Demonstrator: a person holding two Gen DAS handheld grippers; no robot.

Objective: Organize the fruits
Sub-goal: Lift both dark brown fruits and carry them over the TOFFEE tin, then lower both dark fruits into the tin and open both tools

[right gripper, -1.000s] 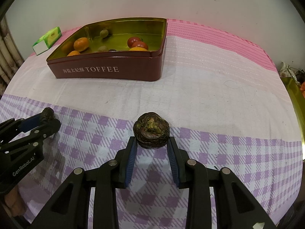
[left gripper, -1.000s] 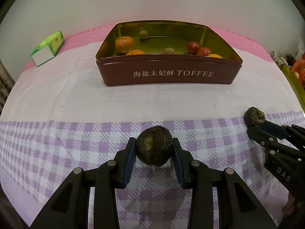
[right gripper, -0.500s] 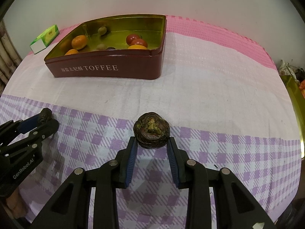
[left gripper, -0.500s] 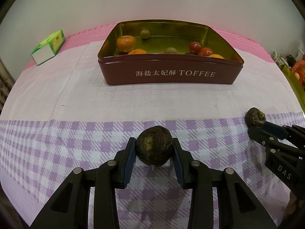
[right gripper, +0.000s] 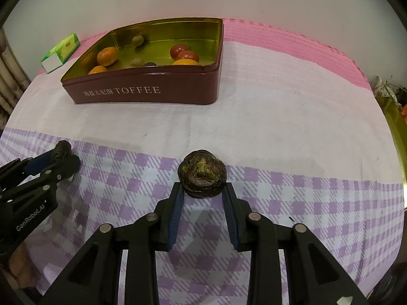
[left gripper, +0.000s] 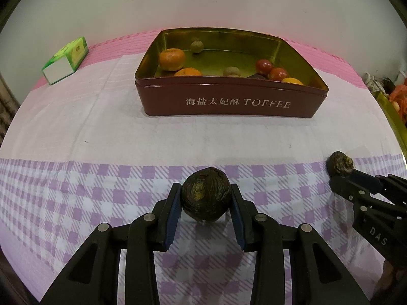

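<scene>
A dark wrinkled fruit (left gripper: 205, 193) sits clamped between the pads of the left gripper (left gripper: 206, 203), well in front of the tin (left gripper: 229, 101). The right gripper (right gripper: 202, 198) pinches a second dark fruit (right gripper: 202, 173), also in front of the tin, over the checked cloth (right gripper: 305, 190). Oranges (left gripper: 172, 59) and tomatoes (left gripper: 264, 65) lie inside the tin.

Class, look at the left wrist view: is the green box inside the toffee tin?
No. The green box lies on the cloth to the left of the tin, apart from it; only fruit sits in the tin.
</scene>
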